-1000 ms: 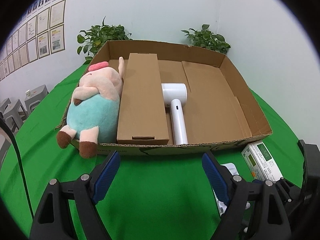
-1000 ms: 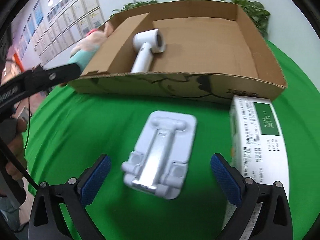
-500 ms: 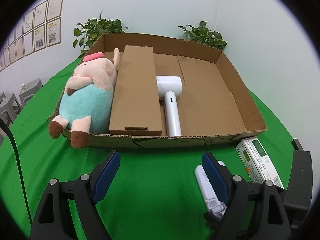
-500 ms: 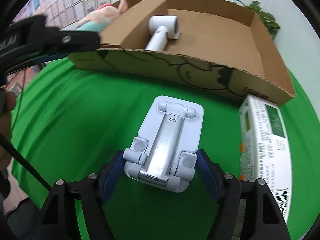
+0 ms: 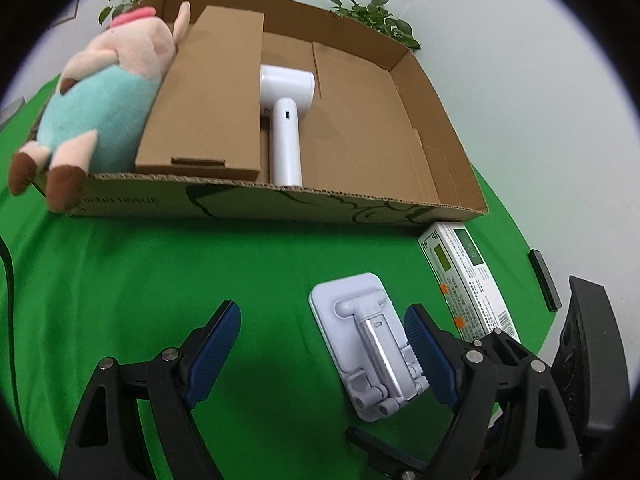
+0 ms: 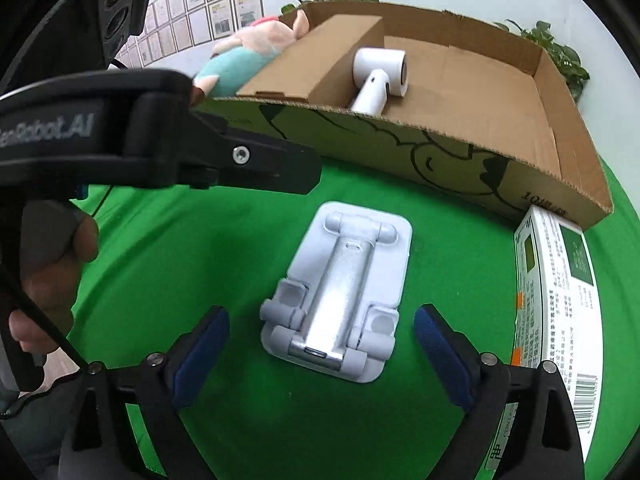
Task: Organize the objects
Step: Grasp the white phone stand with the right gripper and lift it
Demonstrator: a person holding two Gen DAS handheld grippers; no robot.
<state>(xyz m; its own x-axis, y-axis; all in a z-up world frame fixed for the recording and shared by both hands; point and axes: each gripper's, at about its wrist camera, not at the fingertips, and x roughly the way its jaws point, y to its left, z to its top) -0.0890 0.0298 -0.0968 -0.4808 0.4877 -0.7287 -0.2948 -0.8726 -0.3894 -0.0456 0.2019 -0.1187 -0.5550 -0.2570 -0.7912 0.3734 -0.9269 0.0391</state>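
Right wrist view: the white folding plastic phone stand with a silver metal centre arm (image 6: 340, 296) lies flat on the green cloth counter (image 6: 224, 256), directly ahead of the right hand-held gripper (image 6: 322, 354) and centred on the gap between its blue pads. Stand long axis runs approx. along the line the gripper points, hinge end nearest the pads. Jaws have just been opening; they now stand spread, pads clear of the stand on both sides, nothing pinched.

Left hand-held gripper (image 5: 322, 354) is also spread and empty. In the left wrist view the stand sits off-centre, by the right-side pad, so the right hand is the better aligned of the two.

Open brown cardboard tray (image 6: 568, 160) lies beyond the stand, w/ free floor at its right part.

Hidden or unclear: near end of the stand is partly behind the pad in the left wrist view, and contact there cannot be ruled out. White printed carton w/ green panels (image 6: 560, 300) is cut off at frame edge.
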